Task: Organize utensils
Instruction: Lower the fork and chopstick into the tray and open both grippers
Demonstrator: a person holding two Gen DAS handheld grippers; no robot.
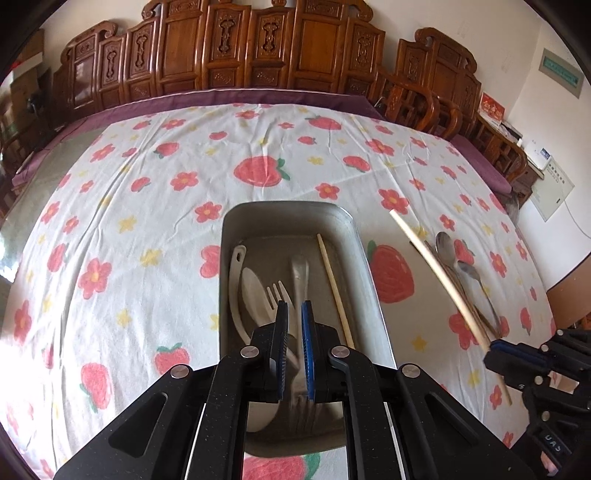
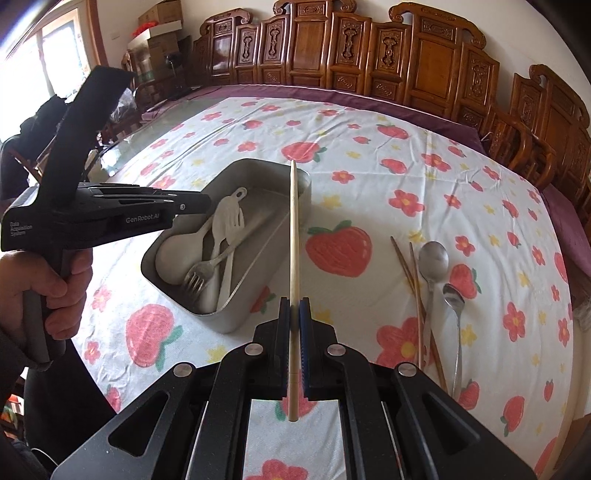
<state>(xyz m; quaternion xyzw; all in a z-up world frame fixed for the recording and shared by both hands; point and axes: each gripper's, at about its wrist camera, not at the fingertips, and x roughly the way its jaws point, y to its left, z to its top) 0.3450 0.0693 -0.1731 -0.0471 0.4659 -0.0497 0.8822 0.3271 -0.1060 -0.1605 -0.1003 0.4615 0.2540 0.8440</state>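
A metal tray (image 1: 365,266) (image 2: 255,306) sits on the strawberry cloth. It holds white plastic utensils (image 1: 255,291) (image 2: 225,221), a metal fork (image 1: 300,280) (image 2: 197,277) and one pale chopstick (image 1: 334,291). My left gripper (image 1: 294,310) hovers over the tray, jaws narrowly apart, holding nothing; it also shows in the right wrist view (image 2: 199,203). My right gripper (image 2: 294,310) (image 1: 498,350) is shut on a second pale chopstick (image 2: 293,229) (image 1: 436,266), held in the air right of the tray. Two metal spoons (image 2: 434,258) (image 1: 445,247) and dark chopsticks (image 2: 412,280) lie on the cloth at right.
The table carries a white cloth with strawberries and flowers (image 1: 147,206) over a purple cover (image 2: 369,99). Carved wooden chairs (image 1: 258,48) (image 2: 443,59) line the far side and right. Cardboard boxes (image 2: 162,33) stand at back left.
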